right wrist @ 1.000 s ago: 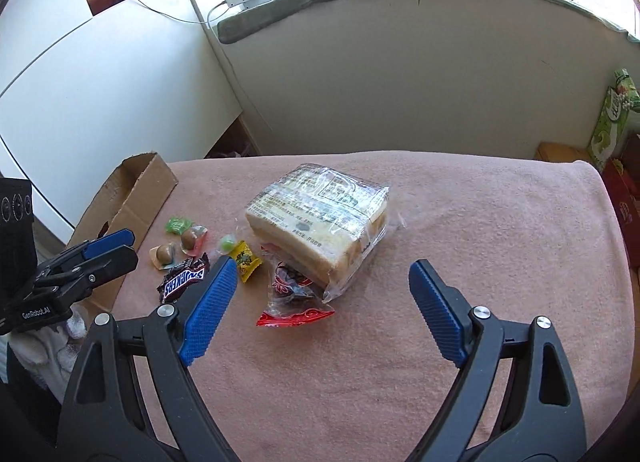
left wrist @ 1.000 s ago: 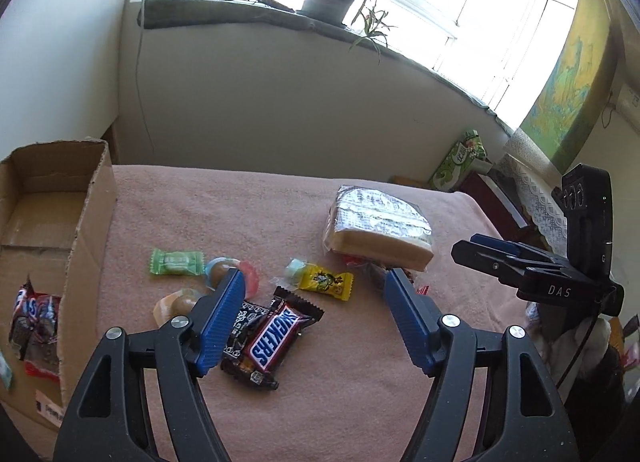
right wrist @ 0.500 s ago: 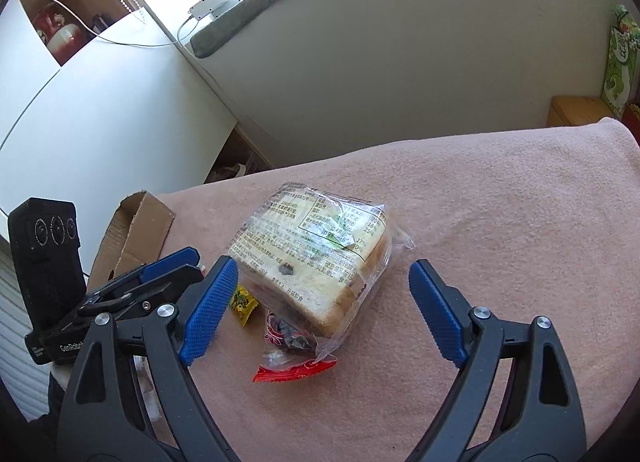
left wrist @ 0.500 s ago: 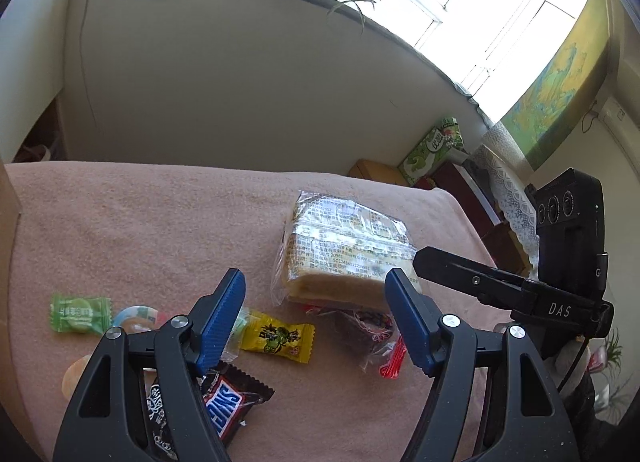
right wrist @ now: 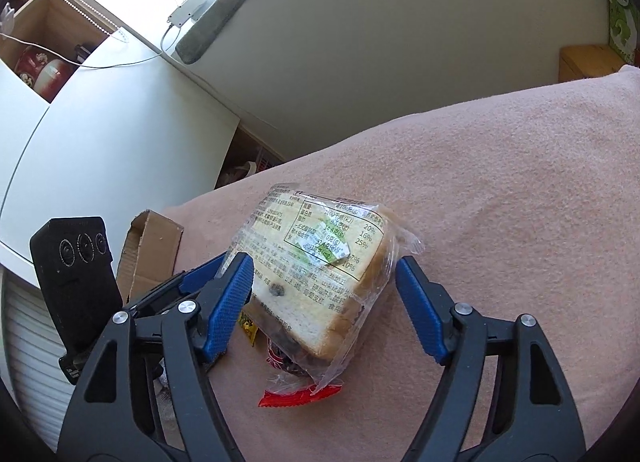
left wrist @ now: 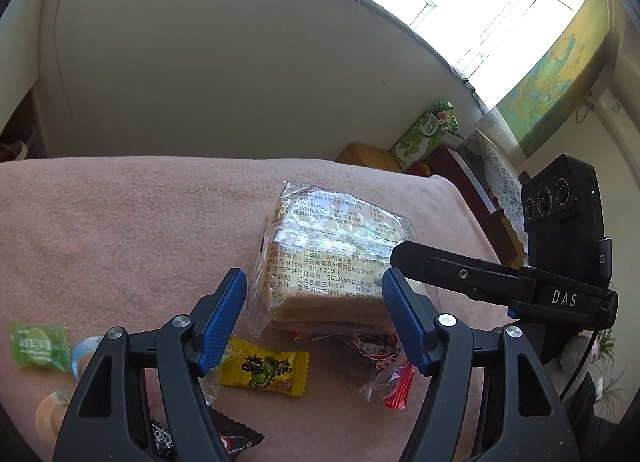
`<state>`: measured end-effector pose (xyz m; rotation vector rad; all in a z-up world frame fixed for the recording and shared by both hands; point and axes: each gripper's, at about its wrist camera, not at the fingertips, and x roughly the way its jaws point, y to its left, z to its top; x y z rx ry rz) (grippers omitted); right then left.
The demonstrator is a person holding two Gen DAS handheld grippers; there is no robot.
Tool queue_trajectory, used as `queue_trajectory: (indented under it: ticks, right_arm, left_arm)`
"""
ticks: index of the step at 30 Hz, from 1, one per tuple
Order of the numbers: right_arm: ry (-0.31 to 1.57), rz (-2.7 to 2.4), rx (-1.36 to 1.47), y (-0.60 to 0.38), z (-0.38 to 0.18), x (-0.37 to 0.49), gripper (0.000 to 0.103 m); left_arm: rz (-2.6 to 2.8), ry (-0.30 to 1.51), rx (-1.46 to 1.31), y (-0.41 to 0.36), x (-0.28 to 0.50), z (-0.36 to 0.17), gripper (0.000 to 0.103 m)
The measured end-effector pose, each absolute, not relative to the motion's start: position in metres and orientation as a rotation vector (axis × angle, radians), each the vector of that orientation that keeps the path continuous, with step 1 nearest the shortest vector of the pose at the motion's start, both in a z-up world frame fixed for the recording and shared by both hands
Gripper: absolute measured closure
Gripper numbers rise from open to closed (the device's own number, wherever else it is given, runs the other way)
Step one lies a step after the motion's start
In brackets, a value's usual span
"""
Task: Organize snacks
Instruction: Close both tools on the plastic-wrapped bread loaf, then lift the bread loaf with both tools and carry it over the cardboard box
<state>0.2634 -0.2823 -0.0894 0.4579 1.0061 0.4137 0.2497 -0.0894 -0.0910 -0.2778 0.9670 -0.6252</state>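
Both tools straddle the bagged bread (right wrist: 316, 282) on the pink tabletop (right wrist: 520, 181), jaws apart and just closing in: left tool (left wrist: 314, 318) and right tool (right wrist: 324, 294). Yellow candy (left wrist: 266, 370) lies at the bread's seven o'clock.

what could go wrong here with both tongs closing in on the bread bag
1. The bagged bread is soft; the right tongs, whose jaws have just been closing around it, could crush the slices.
2. The left tongs come at the same loaf, jaws also just closing, so the two tongs may collide.
3. The red-edged packet is tucked under the loaf and could get dragged along, like the yellow candy beside it.
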Motion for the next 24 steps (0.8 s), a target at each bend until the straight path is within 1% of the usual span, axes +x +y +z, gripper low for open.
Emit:
queue_trajectory:
  ticks: [1, 4, 5, 8, 16, 24]
  right_arm:
    - [1.014, 0.413, 0.455, -0.283, -0.091, 0.264, 0.034]
    - [1.030, 0.419, 0.457, -0.283, -0.095, 0.265, 0.042]
    - [1.030, 0.420, 0.460, -0.284, -0.095, 0.265, 0.043]
    - [1.028, 0.427, 0.462, -0.285, -0.095, 0.263, 0.045]
    - [1.009, 0.436, 0.449, -0.282, -0.086, 0.255, 0.046]
    - [0.968, 0.448, 0.409, -0.274, -0.065, 0.244, 0.046]
  left_arm:
    - [-0.624, 0.964, -0.274, -0.090, 0.249, -0.091, 0.039]
    - [-0.624, 0.951, -0.257, -0.091, 0.247, -0.089, 0.041]
    - [-0.626, 0.947, -0.251, -0.093, 0.247, -0.088, 0.043]
    - [-0.626, 0.925, -0.213, -0.095, 0.243, -0.084, 0.044]
    - [-0.619, 0.890, -0.182, -0.096, 0.235, -0.073, 0.044]
    - [-0.624, 0.844, -0.182, -0.077, 0.220, -0.055, 0.044]
